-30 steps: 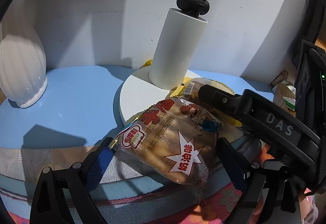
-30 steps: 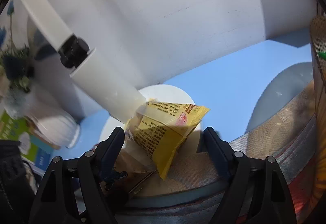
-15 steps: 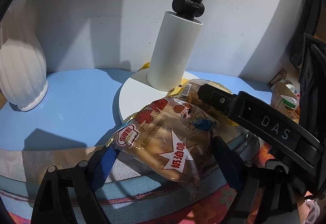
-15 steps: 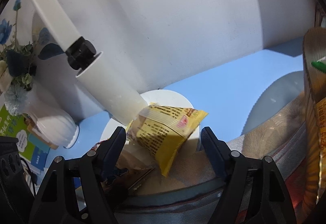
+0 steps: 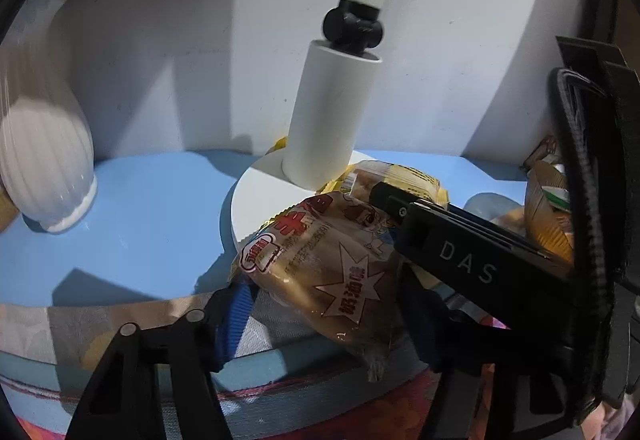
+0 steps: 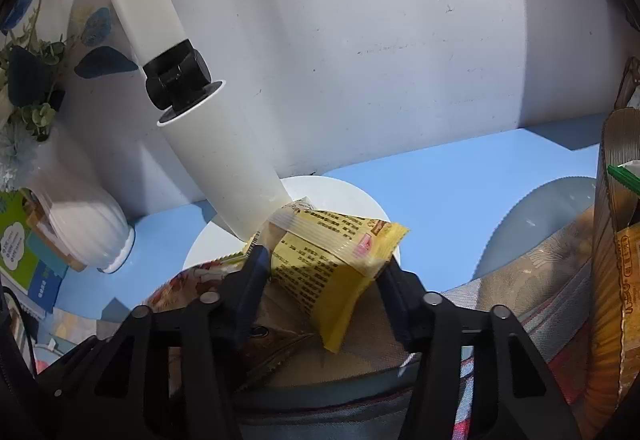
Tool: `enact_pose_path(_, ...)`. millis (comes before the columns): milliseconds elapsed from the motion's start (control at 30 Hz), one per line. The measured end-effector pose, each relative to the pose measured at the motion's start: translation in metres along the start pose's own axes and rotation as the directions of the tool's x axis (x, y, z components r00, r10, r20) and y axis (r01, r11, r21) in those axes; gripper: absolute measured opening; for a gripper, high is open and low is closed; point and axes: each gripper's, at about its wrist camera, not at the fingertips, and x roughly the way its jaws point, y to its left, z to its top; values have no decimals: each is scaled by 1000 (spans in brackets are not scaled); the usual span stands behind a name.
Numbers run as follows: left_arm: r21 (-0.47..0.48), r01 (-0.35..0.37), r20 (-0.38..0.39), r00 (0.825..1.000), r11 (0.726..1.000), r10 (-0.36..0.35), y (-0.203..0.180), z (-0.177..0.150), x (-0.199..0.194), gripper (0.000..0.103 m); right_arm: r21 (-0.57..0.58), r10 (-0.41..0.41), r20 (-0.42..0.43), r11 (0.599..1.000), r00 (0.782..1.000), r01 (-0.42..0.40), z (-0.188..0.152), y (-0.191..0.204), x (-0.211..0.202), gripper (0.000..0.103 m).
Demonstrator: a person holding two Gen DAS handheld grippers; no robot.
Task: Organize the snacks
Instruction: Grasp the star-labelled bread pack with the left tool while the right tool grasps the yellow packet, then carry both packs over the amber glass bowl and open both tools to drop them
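A brown bread packet with red print lies on the patterned cloth, its far end on a white round base. My left gripper straddles it, jaws closing, both pads touching its sides. Just behind it lies a yellow snack packet, seen as a yellow packet in the left wrist view. My right gripper is closing on this one, pads against both its edges. In the left wrist view the right gripper's black body crosses over the brown packet's right end.
A white post rises from the round base right behind the packets. A white ribbed vase stands at the left on the blue tabletop. A brown corrugated cup with packets stands at the right. A white wall closes the back.
Both pairs of jaws have narrowed from wide apart to touching their packets. The right gripper has rolled a little; neither hand has shifted much.
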Motion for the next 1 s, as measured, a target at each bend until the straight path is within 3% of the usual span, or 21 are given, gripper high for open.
enact_pose_path(167,16,-6,15,1000,1000,5,-2,0,-4,61,32,32,19,999,999,-33,0,-8,-5,38)
enact_pose_path(233,1,-7,22,1000,1000,7,2,-1,-5,61,65,58,39,996,998,-61,-1,-15,-8,30)
enact_pose_path(367,-33,-27,42,999,999,28,10,0,-10,60,116,113,52,986,992,-119,-2,-26,-11,29)
enact_pose_path(567,-83,-66,78,994,994,73,21,0,-19,60,77,130,118,987,985,-139,-2,-23,-28,29)
enact_pose_path(667,-93,-111,84,989,989,119,24,-1,-20,60,51,115,148,991,982,-124,-2,-18,-36,29)
enact_pose_path(1000,-90,-121,115,985,988,131,25,-2,-25,60,52,64,206,996,977,-76,-3,-17,-48,29)
